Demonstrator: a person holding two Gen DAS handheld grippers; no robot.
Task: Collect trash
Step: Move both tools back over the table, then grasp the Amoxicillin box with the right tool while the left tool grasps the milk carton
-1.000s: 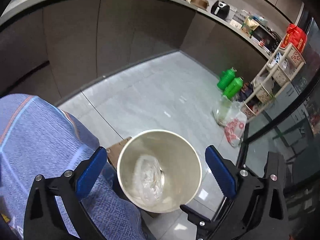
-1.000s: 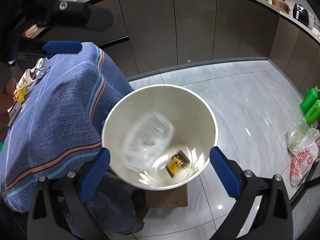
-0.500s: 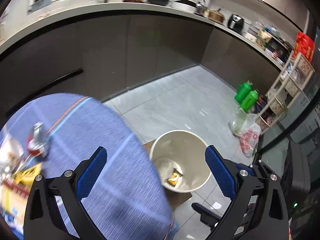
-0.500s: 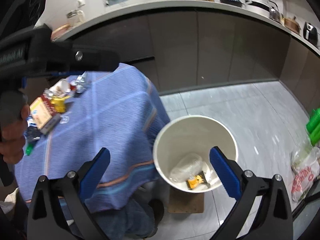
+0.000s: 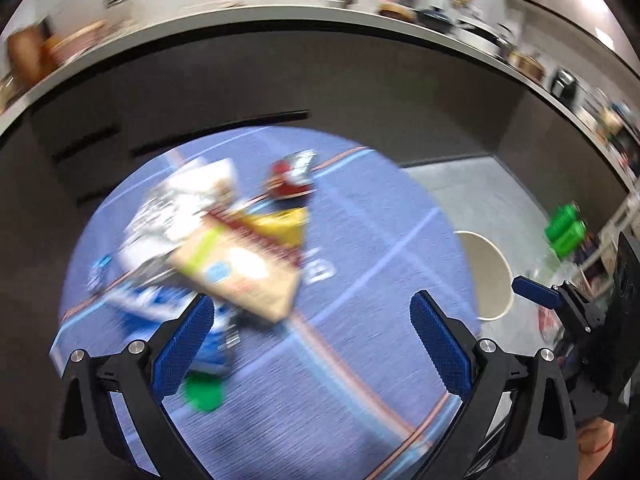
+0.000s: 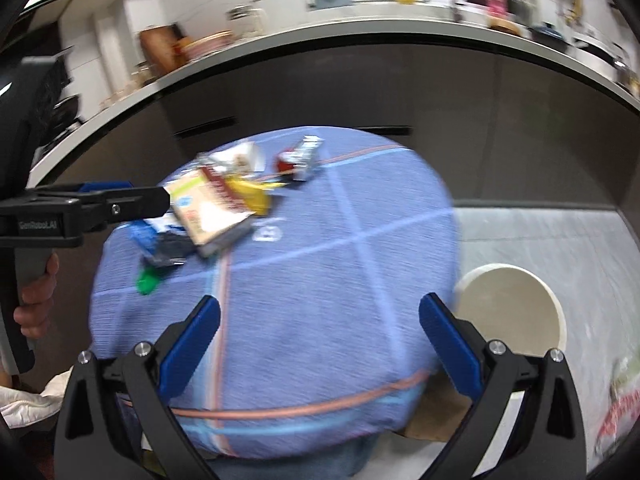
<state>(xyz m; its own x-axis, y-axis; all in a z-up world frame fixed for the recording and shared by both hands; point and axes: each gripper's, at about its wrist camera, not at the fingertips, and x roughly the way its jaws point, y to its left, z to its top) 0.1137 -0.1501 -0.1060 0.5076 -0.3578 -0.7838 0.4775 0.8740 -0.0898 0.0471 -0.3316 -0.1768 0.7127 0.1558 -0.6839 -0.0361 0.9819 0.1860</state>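
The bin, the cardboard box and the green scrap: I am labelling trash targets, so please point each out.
bin (image 6: pixel 516 280), right wrist view, on its cream rim.
cardboard box (image 5: pixel 244 276), left wrist view, on its tan top face.
green scrap (image 6: pixel 147 282), right wrist view, on its middle.

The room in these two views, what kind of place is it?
Probably a home kitchen: a long curved counter crowded with cookware, dark cabinets beneath it, and a round table in a blue cloth.
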